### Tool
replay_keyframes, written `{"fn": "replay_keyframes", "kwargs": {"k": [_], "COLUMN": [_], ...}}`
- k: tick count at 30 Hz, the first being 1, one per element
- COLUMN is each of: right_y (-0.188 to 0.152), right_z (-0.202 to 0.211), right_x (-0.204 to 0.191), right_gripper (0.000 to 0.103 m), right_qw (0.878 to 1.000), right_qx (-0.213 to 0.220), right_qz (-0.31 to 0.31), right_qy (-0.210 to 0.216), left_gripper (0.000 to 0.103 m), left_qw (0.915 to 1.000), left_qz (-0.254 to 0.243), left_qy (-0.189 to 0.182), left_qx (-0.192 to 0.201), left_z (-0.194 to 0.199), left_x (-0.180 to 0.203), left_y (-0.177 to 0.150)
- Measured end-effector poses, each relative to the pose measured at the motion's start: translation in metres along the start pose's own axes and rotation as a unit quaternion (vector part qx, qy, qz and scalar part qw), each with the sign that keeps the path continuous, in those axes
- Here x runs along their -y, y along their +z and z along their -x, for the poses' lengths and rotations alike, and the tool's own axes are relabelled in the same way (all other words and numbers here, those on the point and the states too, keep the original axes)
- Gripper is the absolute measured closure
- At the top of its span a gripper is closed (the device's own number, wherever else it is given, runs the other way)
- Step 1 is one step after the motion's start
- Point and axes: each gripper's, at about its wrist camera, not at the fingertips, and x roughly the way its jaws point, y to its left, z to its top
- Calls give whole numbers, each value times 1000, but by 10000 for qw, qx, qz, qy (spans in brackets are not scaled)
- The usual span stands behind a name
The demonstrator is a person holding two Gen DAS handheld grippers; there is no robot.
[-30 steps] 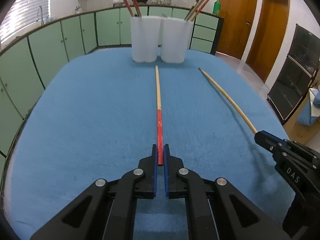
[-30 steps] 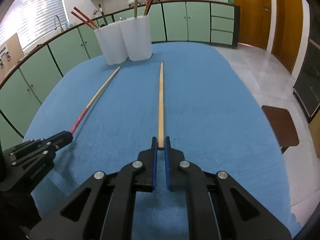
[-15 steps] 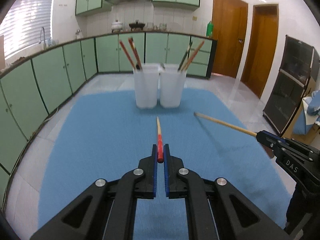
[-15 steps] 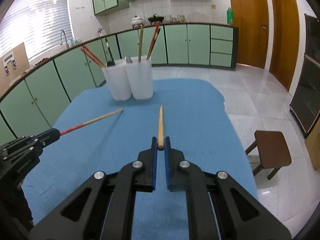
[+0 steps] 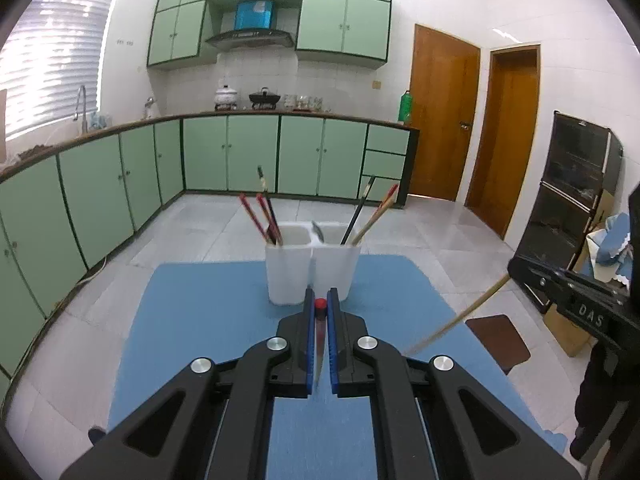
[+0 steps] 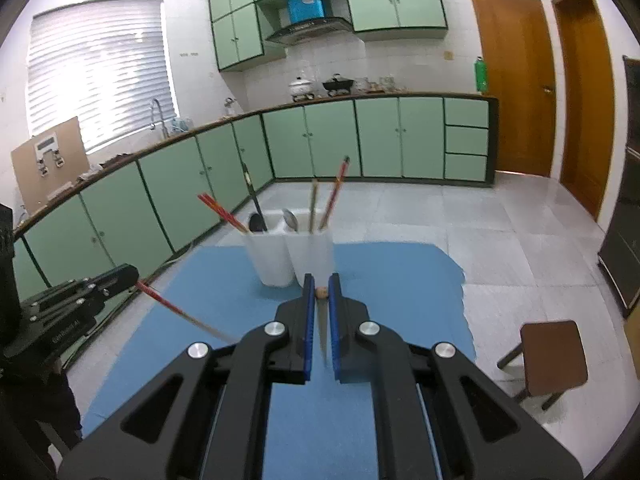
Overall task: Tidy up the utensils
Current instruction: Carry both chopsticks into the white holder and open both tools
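My left gripper [image 5: 320, 304] is shut on a red-ended chopstick [image 5: 320, 305], seen end-on, held high above the blue table mat [image 5: 200, 320]. My right gripper [image 6: 321, 292] is shut on a plain wooden chopstick [image 6: 321, 292], also seen end-on. The left gripper's chopstick shows in the right wrist view [image 6: 176, 310], and the right gripper's in the left wrist view [image 5: 456, 322]. Two white holders [image 5: 312, 274] stand at the mat's far end with several chopsticks and a spoon inside; they also show in the right wrist view [image 6: 292, 258].
Green kitchen cabinets [image 5: 240, 156] run along the back and left. Wooden doors [image 5: 444, 112] are at the right. A small brown stool [image 6: 552, 356] stands on the tiled floor right of the table. A black cabinet [image 5: 576, 200] is at far right.
Both grippers have lifted their chopsticks off the mat and tipped them downward, so each now shows end-on. The views have risen well above the table.
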Motion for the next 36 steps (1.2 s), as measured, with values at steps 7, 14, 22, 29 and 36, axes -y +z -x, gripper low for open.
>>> {"fn": "replay_keyframes", "kwargs": {"k": [7,14,22,29,36], "right_y": [24,46,99,163,193], "right_z": [2,-1,-18,-45,-98], "right_x": [-10,-21,-26,-21,-9], "right_gripper": [97,97,97,97,97], "right_qw": [9995,9988,9971,9933,9927], "right_qx": [2,158,528,1058,1170], "right_qz": [184,343,435,377,214], "right_qy": [262,310,331,263,181], "left_gripper": [97,97,97,97,97], "left_qw": [9996,9991,9978,9931,9892], "left_qz": [2,-86,-232,-277,-380], "left_qy": [-274,-383,-311,-185,92], "left_qx": [57,157,543,1127,1414], "left_z": [0,-4,-15,-38,-83], "left_x": [2,5,3,-4,-12], "left_y": [16,28,70,133,170]}}
